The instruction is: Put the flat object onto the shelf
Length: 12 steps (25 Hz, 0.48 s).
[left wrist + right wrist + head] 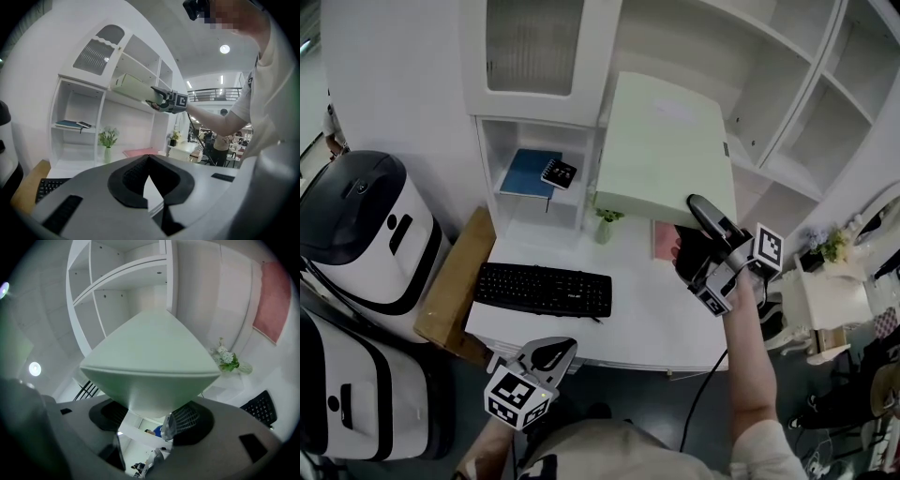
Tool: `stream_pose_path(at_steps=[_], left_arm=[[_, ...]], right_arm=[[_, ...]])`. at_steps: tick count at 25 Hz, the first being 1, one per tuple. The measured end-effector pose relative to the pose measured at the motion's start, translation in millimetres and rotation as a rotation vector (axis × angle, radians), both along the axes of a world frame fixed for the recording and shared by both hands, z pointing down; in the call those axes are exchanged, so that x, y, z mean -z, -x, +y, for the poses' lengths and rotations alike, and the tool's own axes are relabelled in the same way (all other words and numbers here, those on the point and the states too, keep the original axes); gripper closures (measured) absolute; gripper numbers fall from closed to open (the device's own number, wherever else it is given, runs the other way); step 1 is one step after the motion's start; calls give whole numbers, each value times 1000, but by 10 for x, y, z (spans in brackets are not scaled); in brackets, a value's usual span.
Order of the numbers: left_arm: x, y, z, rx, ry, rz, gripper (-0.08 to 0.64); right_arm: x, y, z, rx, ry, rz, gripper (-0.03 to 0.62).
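The flat object is a pale green box (661,150), held up in the air in front of the white shelf unit (769,122). My right gripper (703,220) is shut on the box's near right corner, one jaw above it and one below. In the right gripper view the box (150,357) fills the middle, its corner between the pads, with a shelf board (136,277) beyond it. The left gripper view shows the box (131,86) level with an upper shelf. My left gripper (546,356) hangs low at the desk's front edge, jaws shut with nothing in them (149,159).
On the white desk (647,319) lie a black keyboard (544,289), a pink mat (664,241) and a small vase of flowers (605,225). A blue book (525,173) lies in the lower left cubby. White and black machines (366,225) and a brown board (455,281) stand left.
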<state>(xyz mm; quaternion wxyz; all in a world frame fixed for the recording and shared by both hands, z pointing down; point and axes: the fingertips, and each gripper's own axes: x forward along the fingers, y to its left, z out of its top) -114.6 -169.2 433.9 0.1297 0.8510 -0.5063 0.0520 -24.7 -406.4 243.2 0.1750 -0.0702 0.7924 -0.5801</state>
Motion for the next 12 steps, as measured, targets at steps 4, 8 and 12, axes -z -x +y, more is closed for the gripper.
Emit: stream_pose_path(at_steps=[4,8,12], left_arm=[[-20,6,23,2,-3,-3,546],[-13,-29,7,-1,-5,0,546],[10,-78,-35,-12,-3,4,546]], right_arm=[[30,22,-77,7,10,-6,293],[77,59,-188,-9,18,-17,291],[98,117,-342,-26,26,-20,291]])
